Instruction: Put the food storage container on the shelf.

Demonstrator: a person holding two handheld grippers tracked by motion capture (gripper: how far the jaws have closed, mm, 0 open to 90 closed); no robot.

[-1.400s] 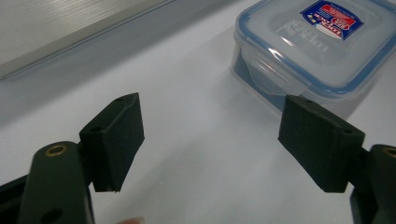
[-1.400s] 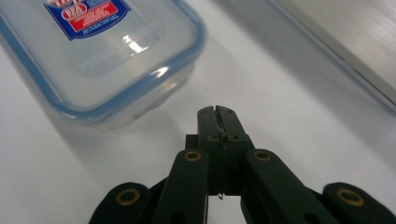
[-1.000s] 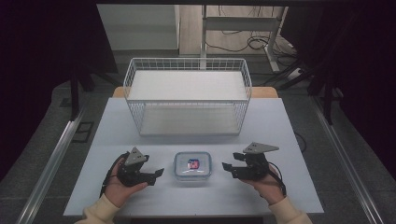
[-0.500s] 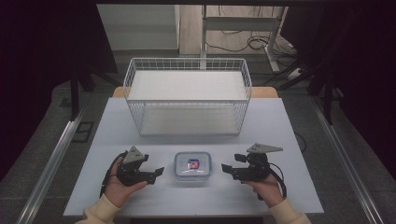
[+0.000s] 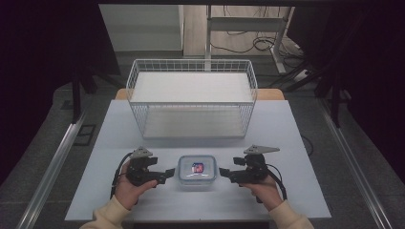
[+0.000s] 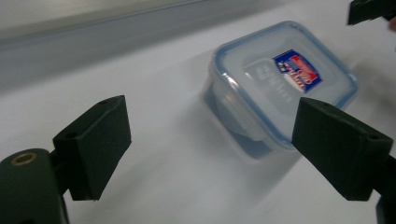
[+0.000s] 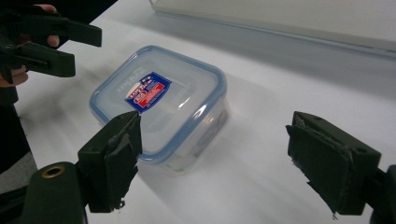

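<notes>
Small lidded plastic container (image 5: 197, 171) sitting on table (image 5: 286, 129) near front edge, between both grippers, well apart from wire basket (image 5: 191, 98) behind.

Left gripper (image 5: 165, 174) pointing at container's left side, jaws having just been opening, standing wide, nothing between them.

Right gripper (image 5: 228, 175) facing right side, jaws also just been opening, nothing between them.

Container looking light, stiff, probably empty; clear smooth walls likely slippery. Lid rim (image 7: 187, 154) offering best hold; pinching opposite side walls under rim seeming safest.

Pale table (image 5: 296, 143), grey floor (image 5: 43, 143), dark surroundings, cables (image 5: 248, 43) behind
</notes>
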